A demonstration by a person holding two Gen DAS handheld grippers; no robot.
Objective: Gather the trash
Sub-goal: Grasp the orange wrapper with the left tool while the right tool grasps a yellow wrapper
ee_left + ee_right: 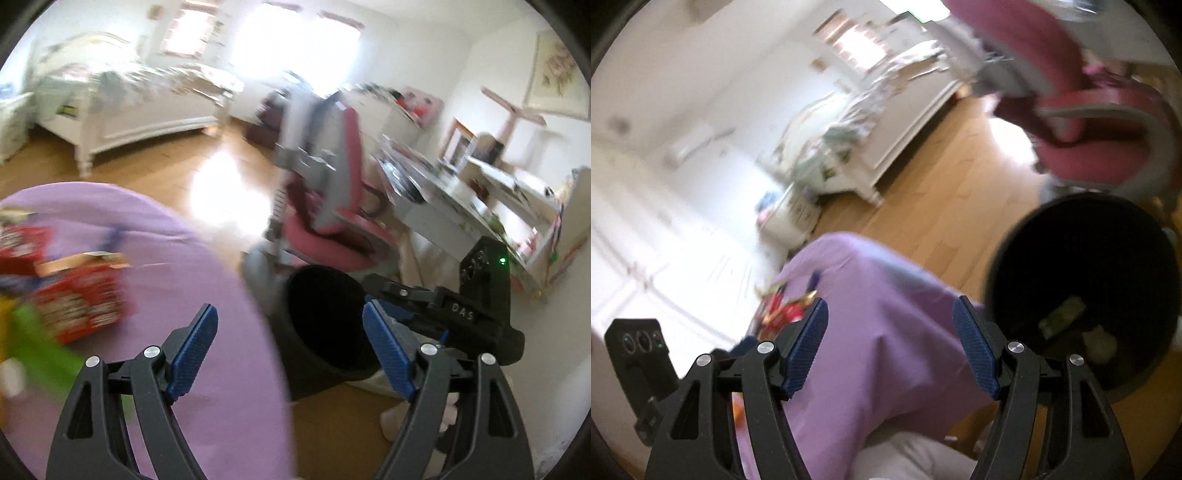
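Note:
My left gripper [290, 314] is open and empty, hovering over the edge of a table under a purple cloth [229, 280], just left of a black trash bin [325, 317] on the floor. Red snack wrappers [81, 299] lie blurred on the cloth to the left, beside something green [40, 336]. The right gripper's black body [476, 314] reaches over the bin. My right gripper [890, 317] is also open and empty above the purple cloth [886, 332]. The bin [1082, 280] sits to its right with scraps of trash [1063, 317] inside. A red wrapper [783, 312] lies beyond its left finger.
A pink and grey desk chair [332, 206] stands just behind the bin. A cluttered white desk [461, 206] runs along the right wall, and a white bed [129, 110] stands at the far left. Wooden floor [184, 166] lies between them. White fabric [916, 458] shows below the cloth.

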